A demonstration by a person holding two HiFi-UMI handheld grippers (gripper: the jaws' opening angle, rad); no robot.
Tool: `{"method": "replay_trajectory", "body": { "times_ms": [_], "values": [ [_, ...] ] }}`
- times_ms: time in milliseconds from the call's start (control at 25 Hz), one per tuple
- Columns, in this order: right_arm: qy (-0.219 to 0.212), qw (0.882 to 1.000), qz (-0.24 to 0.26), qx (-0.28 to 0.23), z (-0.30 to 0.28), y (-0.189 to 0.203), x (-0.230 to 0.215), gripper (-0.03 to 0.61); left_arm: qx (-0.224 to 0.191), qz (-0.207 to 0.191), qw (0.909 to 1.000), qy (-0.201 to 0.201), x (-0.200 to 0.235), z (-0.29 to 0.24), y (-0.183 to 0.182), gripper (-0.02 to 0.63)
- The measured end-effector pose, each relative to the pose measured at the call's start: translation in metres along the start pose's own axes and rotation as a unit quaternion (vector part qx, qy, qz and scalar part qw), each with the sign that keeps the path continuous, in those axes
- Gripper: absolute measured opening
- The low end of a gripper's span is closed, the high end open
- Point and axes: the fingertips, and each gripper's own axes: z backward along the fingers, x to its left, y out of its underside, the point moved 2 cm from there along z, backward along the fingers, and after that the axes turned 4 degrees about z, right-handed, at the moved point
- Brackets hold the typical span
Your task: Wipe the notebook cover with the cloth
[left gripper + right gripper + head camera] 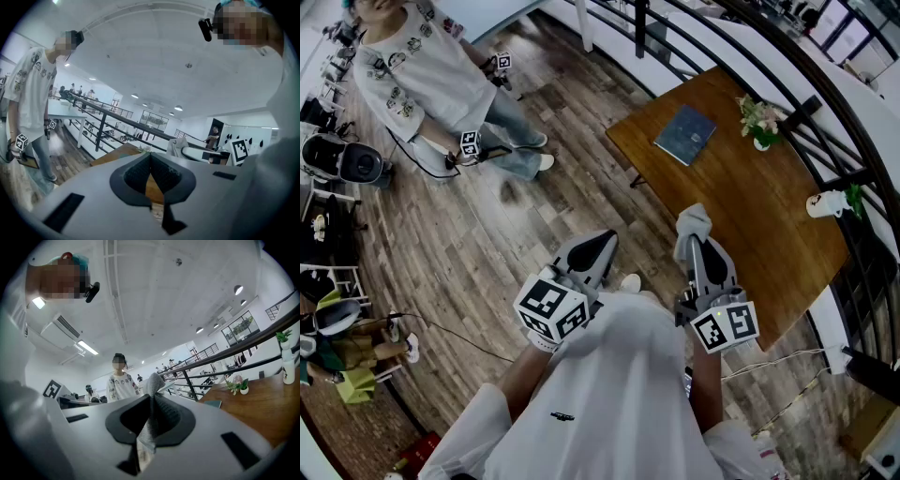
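Now | right gripper [695, 240] clamps grey cloth [694, 221] | left gripper [606, 238] jaws together, seemingly empty | notebook [684, 134] lies on table [759, 216], well apart from both

- table [750, 225] is mostly bare wood on the near side of the notebook [684, 134], easy way in
- flower vase [759, 122] stands near it, by the railing [804, 110]
- white bottle [825, 203] sits further along that edge
- another person [422, 75] stands well off left

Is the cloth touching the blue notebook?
Apart. The head view shows the cloth pinched in the right gripper near the edge of the table, with bare wood between it and the notebook.
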Motion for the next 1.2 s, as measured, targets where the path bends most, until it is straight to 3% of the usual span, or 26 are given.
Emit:
{"method": "replay_trajectory", "body": {
  "times_ms": [720,1200],
  "values": [
    [-0.013,1.0,0.008,0.013,-0.013,-0.003,0.0,0.029,-0.001,0.006,1.0,-0.006,0.0,-0.009,-0.003,0.02],
    [0.0,1.0,0.01,0.021,-0.093,-0.012,-0.026,0.029,0.004,0.021,0.9997,0.011,0.063,-0.067,-0.037,0.02]
  ]
}}
